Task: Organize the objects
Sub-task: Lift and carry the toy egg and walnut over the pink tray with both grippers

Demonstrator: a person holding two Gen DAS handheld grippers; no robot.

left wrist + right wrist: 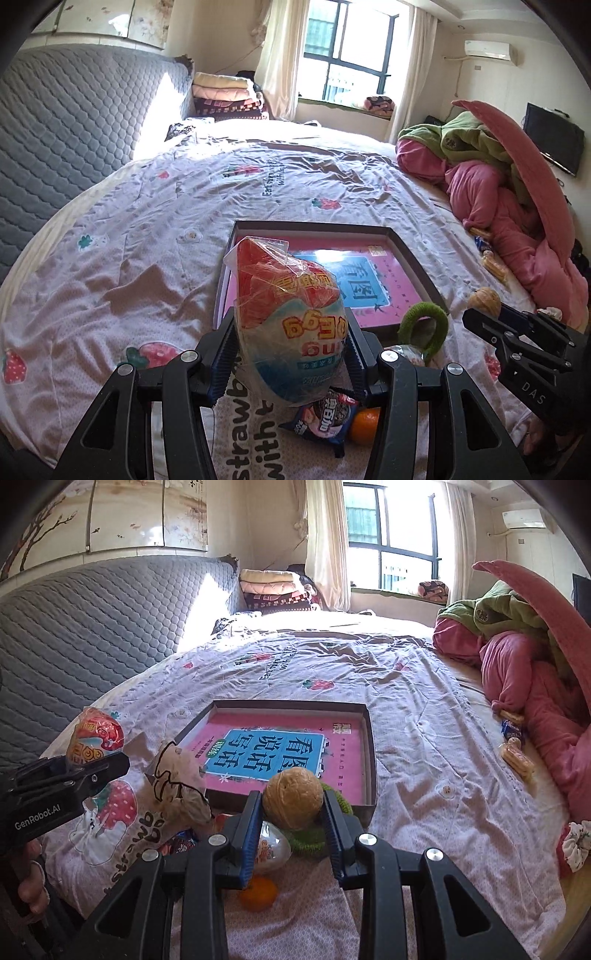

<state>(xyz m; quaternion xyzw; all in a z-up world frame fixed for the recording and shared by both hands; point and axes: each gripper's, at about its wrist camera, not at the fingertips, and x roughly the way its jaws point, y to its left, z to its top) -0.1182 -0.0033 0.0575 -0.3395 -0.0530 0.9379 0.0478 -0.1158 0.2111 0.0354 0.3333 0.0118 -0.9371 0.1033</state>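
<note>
Bed surface with shallow tray and scattered snacks; both tongs loaded.

A wrapped egg-shaped toy [291, 328] is clamped in the left gripper [291, 354], raised over the tray's near-left corner. A walnut [293, 798] is pinched by the right gripper [291, 812] at the near rim of the dark-walled tray [371, 746] (pink book lining it). Below are seen an orange [258, 893], a cookie packet [325, 417], a green knitted ring [424, 321] and a clear plastic egg [272, 845]; biscuits [517, 757] are lying beside the pink quilt [517, 672].
</note>
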